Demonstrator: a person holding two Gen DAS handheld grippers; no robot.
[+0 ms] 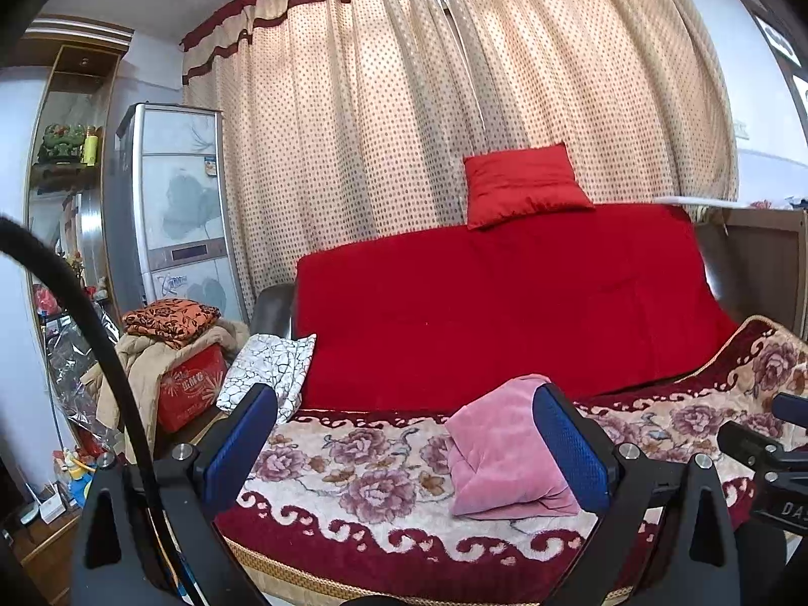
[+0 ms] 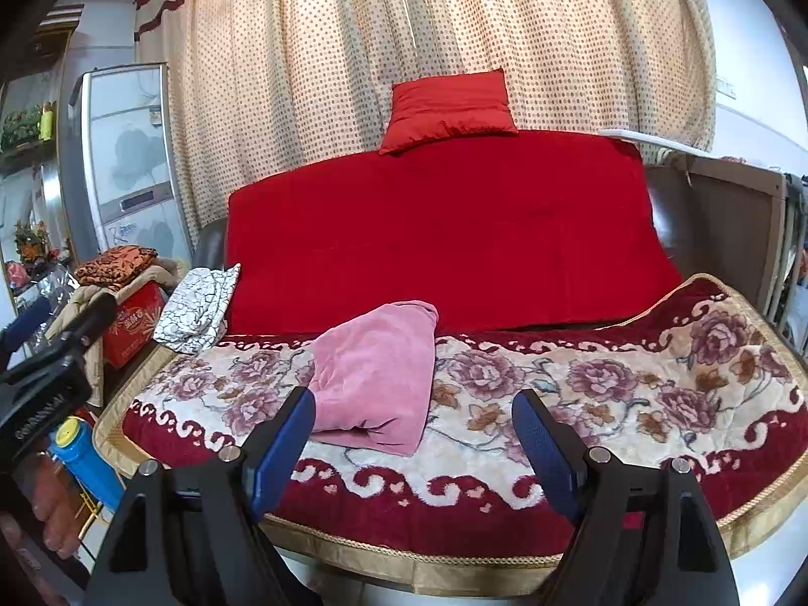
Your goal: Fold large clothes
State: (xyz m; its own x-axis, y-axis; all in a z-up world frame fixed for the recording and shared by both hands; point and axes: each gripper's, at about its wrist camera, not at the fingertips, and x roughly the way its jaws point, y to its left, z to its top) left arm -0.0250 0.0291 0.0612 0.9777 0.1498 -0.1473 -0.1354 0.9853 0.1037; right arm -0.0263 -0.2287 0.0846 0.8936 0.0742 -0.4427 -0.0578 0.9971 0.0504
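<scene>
A pink garment, already folded into a compact bundle, lies on the floral blanket that covers the sofa seat. It sits toward the blanket's front left part, just short of the red throw draped over the sofa back, with a red cushion perched above that throw.

The left gripper has its jaws wide apart with nothing between the pads; the bundle shows beyond them, just beside the right-hand blue pad, apart from it as far as one can tell. The right gripper also stands with jaws well open and empty, hovering near the front edge of the blanket, the bundle ahead of its left pad.

The garment looks like a plush, fleece-type fabric: soft, light, limp, and a little springy, so the folds are likely to puff open if nudged. It should not slip much against the textured pads. If it must be moved, the sensible grip is across the thick folded edge nearest the blanket's front, pinching all layers together instead of only a single top layer, which would peel the fold apart. A white patterned cloth and a stack of other textiles lie left of the blanket.
</scene>
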